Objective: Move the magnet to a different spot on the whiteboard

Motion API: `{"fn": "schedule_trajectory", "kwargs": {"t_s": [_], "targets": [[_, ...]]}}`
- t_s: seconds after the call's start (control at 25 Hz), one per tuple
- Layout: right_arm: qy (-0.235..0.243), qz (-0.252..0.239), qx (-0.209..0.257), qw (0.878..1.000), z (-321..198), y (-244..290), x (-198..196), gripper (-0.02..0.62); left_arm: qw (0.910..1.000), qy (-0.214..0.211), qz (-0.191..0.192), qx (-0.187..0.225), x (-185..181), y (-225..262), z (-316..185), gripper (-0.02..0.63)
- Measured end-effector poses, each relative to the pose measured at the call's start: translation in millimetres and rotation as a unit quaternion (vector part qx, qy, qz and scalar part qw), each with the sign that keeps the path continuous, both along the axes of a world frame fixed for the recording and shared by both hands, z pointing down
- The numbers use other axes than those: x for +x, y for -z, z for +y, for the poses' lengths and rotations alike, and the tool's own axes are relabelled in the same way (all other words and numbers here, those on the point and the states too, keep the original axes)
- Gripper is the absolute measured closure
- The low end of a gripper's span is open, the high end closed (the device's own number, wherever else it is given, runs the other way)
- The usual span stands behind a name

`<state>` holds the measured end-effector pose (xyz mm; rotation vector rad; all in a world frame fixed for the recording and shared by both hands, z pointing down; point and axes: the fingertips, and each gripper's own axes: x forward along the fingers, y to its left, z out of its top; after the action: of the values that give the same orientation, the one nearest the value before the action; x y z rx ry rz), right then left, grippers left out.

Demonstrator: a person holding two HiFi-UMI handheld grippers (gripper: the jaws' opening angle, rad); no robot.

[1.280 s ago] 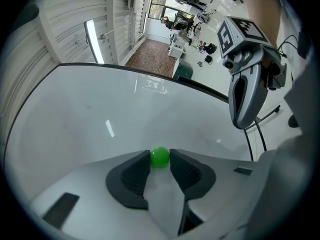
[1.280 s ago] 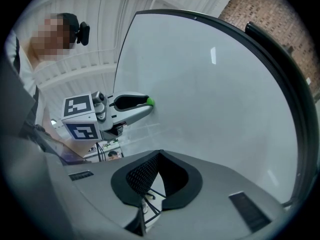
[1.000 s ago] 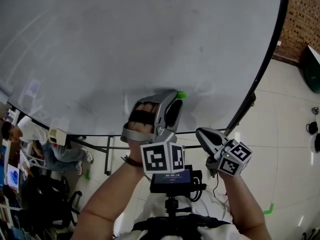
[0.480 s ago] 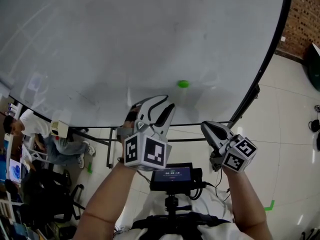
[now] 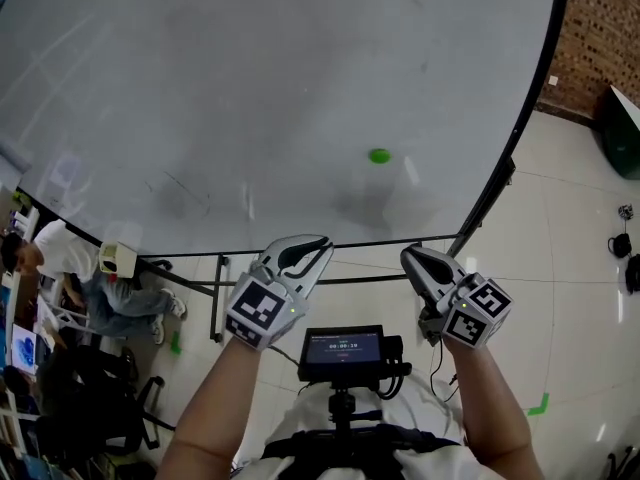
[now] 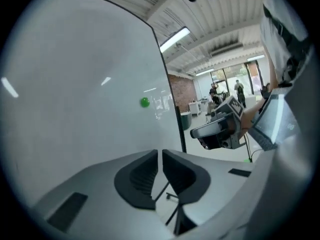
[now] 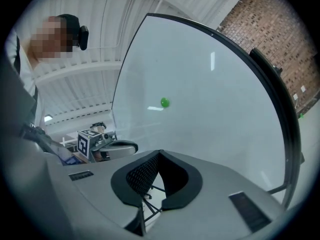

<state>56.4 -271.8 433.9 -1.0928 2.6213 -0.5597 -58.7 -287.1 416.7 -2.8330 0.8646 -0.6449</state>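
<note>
Sitting flat on the whiteboard [image 5: 250,88], the magnet [image 5: 379,155] is a small, bright green, round button in the board's lower right part, near the black frame edge. Being round, it shows no long axis; its face looks out from the board. Nothing touches it.

The board is a smooth, grey-white sheet with faint smears, standing on a dark frame over a glossy pale tiled floor [image 5: 580,268]. A red brick wall [image 5: 600,38] stands to the right.

The left claw [image 5: 318,240] sits below the magnet, well apart from it. Its jaws have just been closing and now leave only a narrow slit, with nothing between them. The right claw [image 5: 408,253] sits beside it, also clear of the board, its dark ribbed pads together and holding nothing.
</note>
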Motion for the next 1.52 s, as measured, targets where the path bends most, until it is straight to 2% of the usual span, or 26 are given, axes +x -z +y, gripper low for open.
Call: {"fn": "schedule_trajectory", "kwargs": {"t_s": [0.08,0.16,0.28,0.44,0.68,1.04,1.2,1.52], "targets": [[-0.002,0.005,-0.002,1.000,11,0,-10,0.580,0.9973,-0.001,0.058,-0.045,-19,-3,14,0.551],[-0.001,0.009,-0.006,1.000,24,-1,-20,0.580,0.9904,-0.002,0.114,-0.079,-34,-2,29,0.551],[0.003,0.017,-0.010,1.000,45,-5,-36,0.580,0.9841,0.009,0.151,-0.093,-57,-5,50,0.554],[0.007,0.026,-0.009,1.000,70,-1,-62,0.580,0.9817,0.017,0.162,-0.099,-90,-16,78,0.560],[0.011,0.027,-0.001,1.000,115,10,-90,0.580,0.9776,0.019,0.181,-0.106,-119,-21,127,0.560],[0.005,0.044,0.009,0.999,183,11,-116,0.580,0.9754,0.014,0.185,-0.119,-140,-30,190,0.560],[0.006,0.045,0.005,0.999,215,4,-124,0.580,0.9711,0.016,0.201,-0.128,-146,-35,216,0.560],[0.001,0.053,0.012,0.999,254,5,-145,0.580,0.9704,0.019,0.201,-0.133,-165,-43,250,0.560]]}}
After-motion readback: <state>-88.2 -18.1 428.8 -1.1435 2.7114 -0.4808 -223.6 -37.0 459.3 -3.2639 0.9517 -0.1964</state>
